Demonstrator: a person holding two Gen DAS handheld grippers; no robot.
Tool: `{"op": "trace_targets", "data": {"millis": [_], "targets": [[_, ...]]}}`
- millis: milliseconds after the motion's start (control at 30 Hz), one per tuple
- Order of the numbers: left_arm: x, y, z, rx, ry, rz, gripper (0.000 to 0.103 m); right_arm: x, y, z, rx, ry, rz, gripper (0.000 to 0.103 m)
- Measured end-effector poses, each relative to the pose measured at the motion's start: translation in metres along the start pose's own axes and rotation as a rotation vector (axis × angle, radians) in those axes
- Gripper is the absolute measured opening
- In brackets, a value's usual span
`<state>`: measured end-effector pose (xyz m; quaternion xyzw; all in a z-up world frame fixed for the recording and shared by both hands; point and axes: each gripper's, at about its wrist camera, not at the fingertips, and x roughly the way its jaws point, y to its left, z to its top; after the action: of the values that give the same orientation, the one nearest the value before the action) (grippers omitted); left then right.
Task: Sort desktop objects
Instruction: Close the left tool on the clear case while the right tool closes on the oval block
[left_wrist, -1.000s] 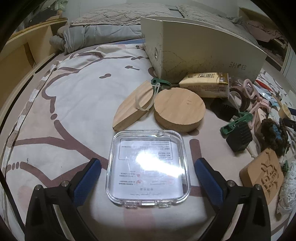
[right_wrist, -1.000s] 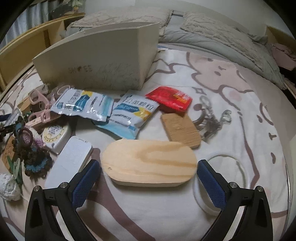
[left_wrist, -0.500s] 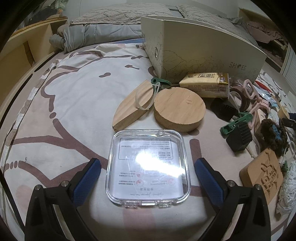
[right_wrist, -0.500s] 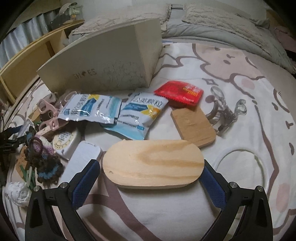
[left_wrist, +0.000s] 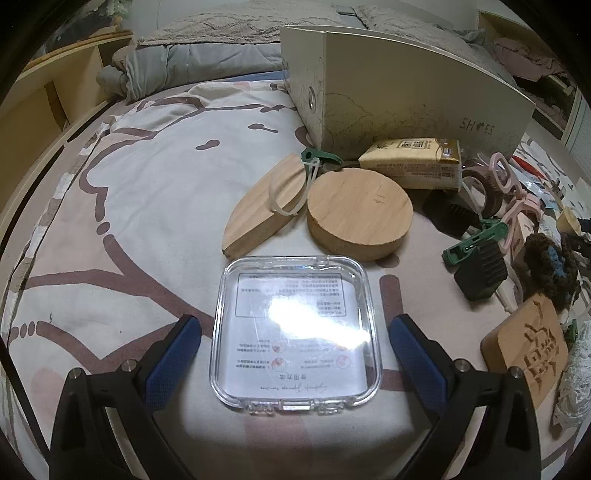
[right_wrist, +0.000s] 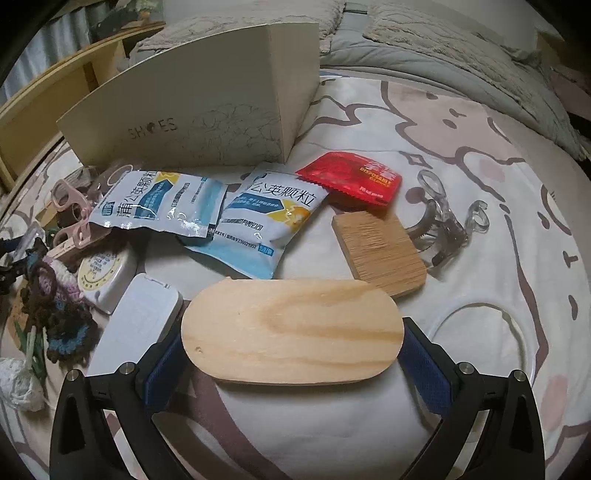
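My left gripper (left_wrist: 294, 341) is open and straddles a clear square plastic case (left_wrist: 295, 330) lying flat on the bedsheet; the blue pads stand apart from its sides. Beyond it lie a round wooden disc (left_wrist: 359, 213) and a leaf-shaped wooden piece (left_wrist: 266, 210). My right gripper (right_wrist: 291, 347) is open around an oval pale wooden board (right_wrist: 291, 328), with the pads at or very near its two ends. A cream shoe box (right_wrist: 207, 110) stands at the back, and it also shows in the left wrist view (left_wrist: 402, 88).
Two blue-white sachets (right_wrist: 162, 206) (right_wrist: 273, 218), a red packet (right_wrist: 351, 181), a ridged wooden block (right_wrist: 380, 251), a clear hair claw (right_wrist: 443, 221), a white case (right_wrist: 140, 317) and crochet items (right_wrist: 55, 306) surround the board. A carved wooden plaque (left_wrist: 528, 347), black clips (left_wrist: 480, 269) and tissue pack (left_wrist: 413, 162) lie right of the clear case.
My right gripper moved forward and down onto the oval board, so the pads now flank its ends. The left gripper and the clear case have not moved.
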<state>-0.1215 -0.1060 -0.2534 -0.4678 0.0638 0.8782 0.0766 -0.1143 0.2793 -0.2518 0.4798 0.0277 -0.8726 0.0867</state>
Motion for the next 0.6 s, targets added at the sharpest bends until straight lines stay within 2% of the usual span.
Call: {"op": "trace_targets", "data": {"millis": [200,333,600], "targets": [[-0.0010,-0.0019,-0.0001,0.010,0.005,0.014,0.103,0.0018,0.0026,0.0011,0.007,-0.006,0.006,0.103],[-0.0017,0.0014,-0.0001,-0.010,0.002,-0.001,0.103,0.0017,0.0049,-0.0004,0.003,-0.027,-0.002,0.103],[-0.0048,0.0042,-0.0017,-0.039,-0.023,0.022,0.103,0.0017,0.0032,-0.0002,0.014,-0.050,0.012,0.103]]}}
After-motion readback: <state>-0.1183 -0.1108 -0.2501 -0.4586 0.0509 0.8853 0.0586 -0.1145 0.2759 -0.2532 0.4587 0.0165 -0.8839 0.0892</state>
